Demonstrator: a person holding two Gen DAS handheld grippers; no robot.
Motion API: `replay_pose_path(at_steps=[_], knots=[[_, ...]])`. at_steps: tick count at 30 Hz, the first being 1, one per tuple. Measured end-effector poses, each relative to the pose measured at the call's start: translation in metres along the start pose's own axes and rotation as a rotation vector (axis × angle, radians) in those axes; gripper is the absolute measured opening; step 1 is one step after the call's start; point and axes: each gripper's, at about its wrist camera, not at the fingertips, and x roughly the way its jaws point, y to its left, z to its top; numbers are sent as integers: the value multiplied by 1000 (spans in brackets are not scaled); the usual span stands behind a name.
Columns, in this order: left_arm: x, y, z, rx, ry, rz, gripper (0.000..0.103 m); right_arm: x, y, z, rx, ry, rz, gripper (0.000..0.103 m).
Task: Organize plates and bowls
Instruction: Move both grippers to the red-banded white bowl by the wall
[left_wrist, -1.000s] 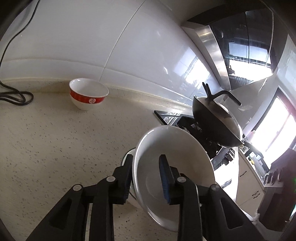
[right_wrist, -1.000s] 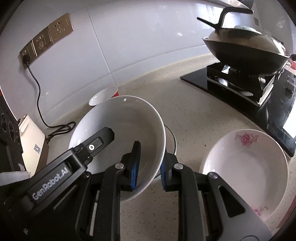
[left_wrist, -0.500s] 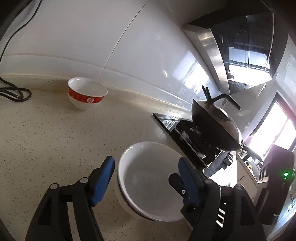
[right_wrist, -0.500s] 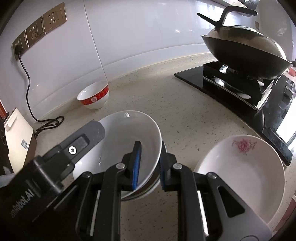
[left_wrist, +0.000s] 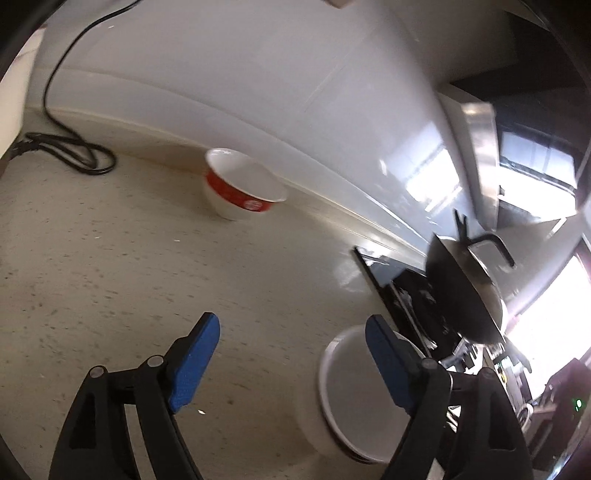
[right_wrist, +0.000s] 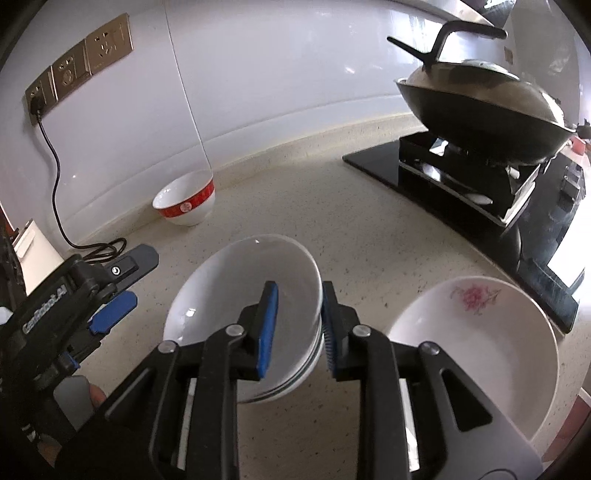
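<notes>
A stack of white deep plates (right_wrist: 240, 314) rests on the speckled counter (right_wrist: 332, 229). My right gripper (right_wrist: 299, 295) straddles the right rim of the top plate. Its jaws are opening and the blue pads (right_wrist: 267, 325) stand off the rim. My left gripper (left_wrist: 291, 325) is open and still widening, with only bare counter between its fingers. The stack (left_wrist: 351, 398) lies to its lower right, partly behind one finger. In the right wrist view the left gripper (right_wrist: 129, 284) sits just left of the stack. A white bowl with a red band (right_wrist: 186, 203) (left_wrist: 240, 192) stands by the wall.
A white plate with a pink flower (right_wrist: 476, 358) lies right of the stack. A lidded black wok (right_wrist: 480, 110) sits on the stove (right_wrist: 461, 184) at the right. A black cable (right_wrist: 55, 184) runs from the wall sockets (right_wrist: 74, 74) down to the counter at the left.
The white plate held tilted by both grippers has come down flat onto the stack. My left gripper let go, opened wide and drew away to the left. My right gripper's jaws have parted.
</notes>
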Motion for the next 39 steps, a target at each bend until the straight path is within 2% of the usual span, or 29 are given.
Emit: replay_pose_path(at_steps=[3, 7, 11, 15, 21, 25, 30, 32, 36, 39], knots=[[3, 6, 2, -13, 8, 34, 82, 0, 0, 1, -4, -3, -6, 34], [4, 4, 1, 20, 3, 85, 82, -5, 1, 1, -14, -23, -25, 40], [5, 3, -1, 53, -2, 140, 82, -27, -3, 6, 6, -128, -56, 61], [8, 7, 1, 47, 11, 151, 82, -35, 0, 10, 3, -147, -35, 63], [9, 12, 3, 43, 5, 177, 82, -25, 14, 15, -1, -120, 19, 68], [10, 18, 8, 49, -3, 221, 82, -20, 33, 20, -21, -111, 52, 72], [11, 35, 20, 50, -26, 336, 82, -6, 68, 34, -48, -79, 138, 78], [9, 47, 27, 30, -34, 389, 82, 6, 81, 41, -26, -47, 204, 80], [6, 72, 38, -28, -37, 488, 82, 28, 110, 54, -12, -20, 213, 80], [5, 85, 42, -52, -32, 547, 82, 57, 128, 64, 20, 43, 242, 80]])
